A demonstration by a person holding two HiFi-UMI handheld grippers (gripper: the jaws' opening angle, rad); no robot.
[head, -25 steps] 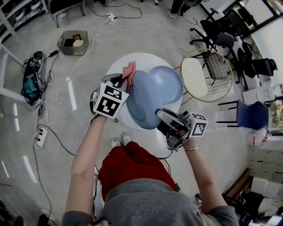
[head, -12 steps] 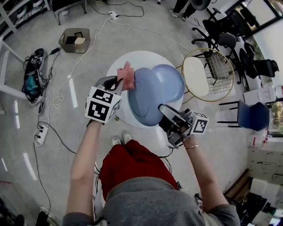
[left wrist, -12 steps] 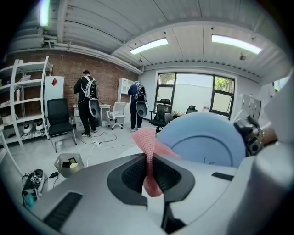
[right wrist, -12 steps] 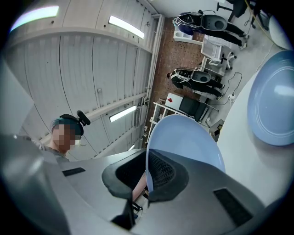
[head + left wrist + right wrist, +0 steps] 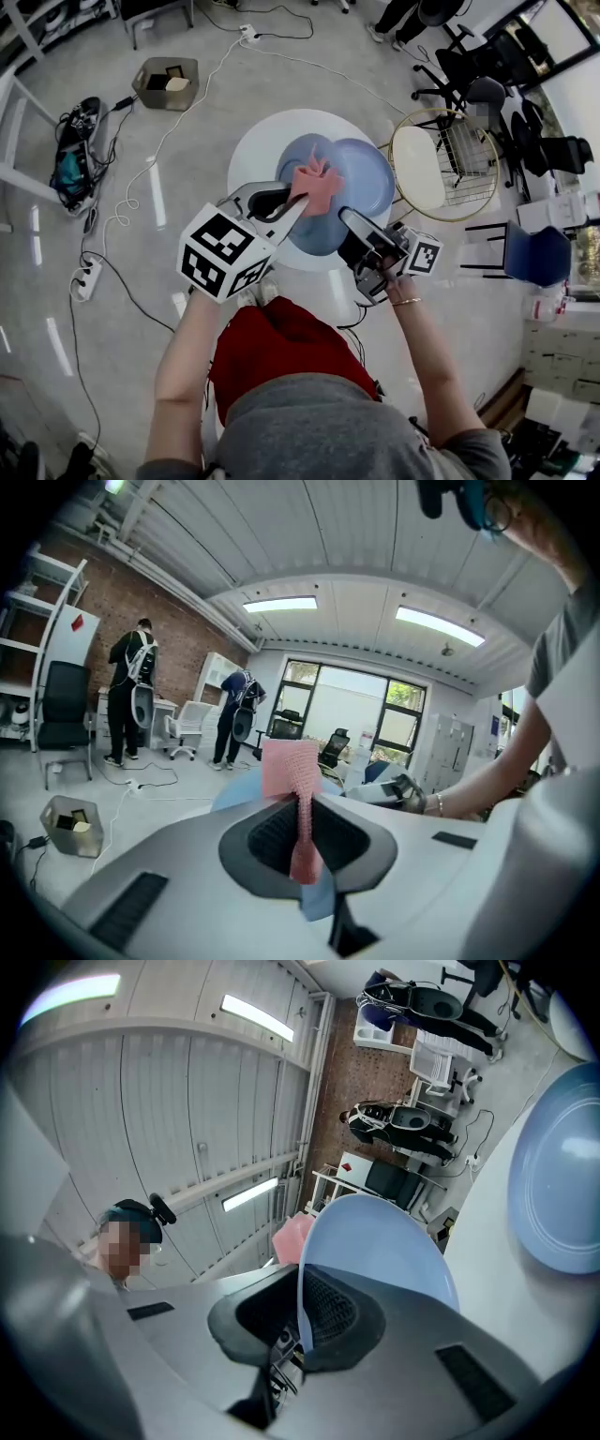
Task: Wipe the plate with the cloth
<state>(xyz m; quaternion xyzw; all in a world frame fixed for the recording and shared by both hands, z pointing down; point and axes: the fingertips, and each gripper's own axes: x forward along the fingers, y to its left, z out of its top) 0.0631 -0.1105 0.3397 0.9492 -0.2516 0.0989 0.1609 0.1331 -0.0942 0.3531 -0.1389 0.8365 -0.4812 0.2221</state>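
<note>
Blue plate (image 5: 311, 232) clamped on edge in right gripper (image 5: 351, 228), above round white bench (image 5: 248, 155). Pink cloth (image 5: 315, 187) pinched in left gripper (image 5: 296, 202), at plate's face. Likely wiping step; next, rubbing cloth across face.

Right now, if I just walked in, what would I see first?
A bright pink cloth, pinched in the left gripper, shows up first, in front of a pale blue plate. The right gripper holds that plate by its rim above the round white table. A second blue plate lies on the table.
</note>
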